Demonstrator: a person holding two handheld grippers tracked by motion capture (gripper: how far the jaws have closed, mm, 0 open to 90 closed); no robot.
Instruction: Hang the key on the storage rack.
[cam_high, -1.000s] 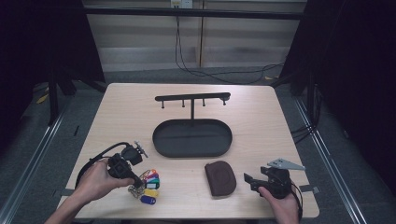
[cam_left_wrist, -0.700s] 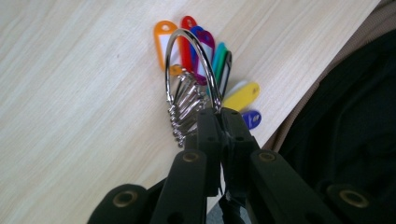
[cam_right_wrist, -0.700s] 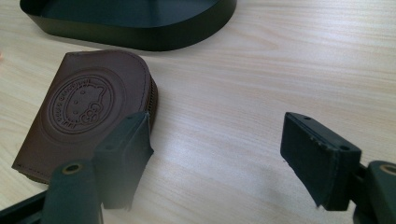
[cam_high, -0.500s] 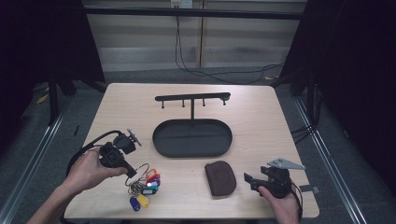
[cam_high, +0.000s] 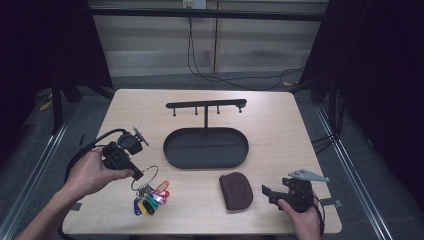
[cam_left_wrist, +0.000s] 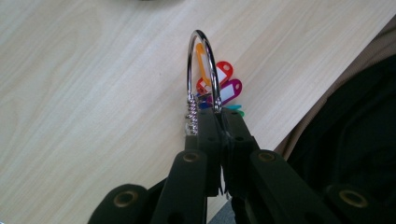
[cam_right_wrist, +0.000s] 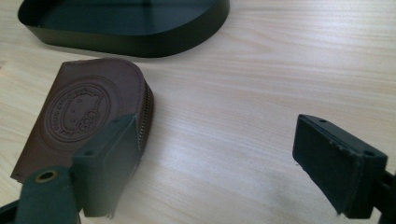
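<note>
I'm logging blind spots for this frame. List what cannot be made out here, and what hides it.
- Left gripper view: most coloured tags hide behind the key ring and the shut left tongs.
- High view: any keys among the tags are too small to tell.
- Right gripper view: the brown pouch is partly covered by one jaw of the open right tongs; the black tray is cut off by the top edge.

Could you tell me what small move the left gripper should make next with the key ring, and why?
Probably lift the left gripper a little higher and carry it toward the hook rack. Its jaws are shut on the key ring, but the coloured tags look to hang at table level, and the rack's pegs are free.
</note>
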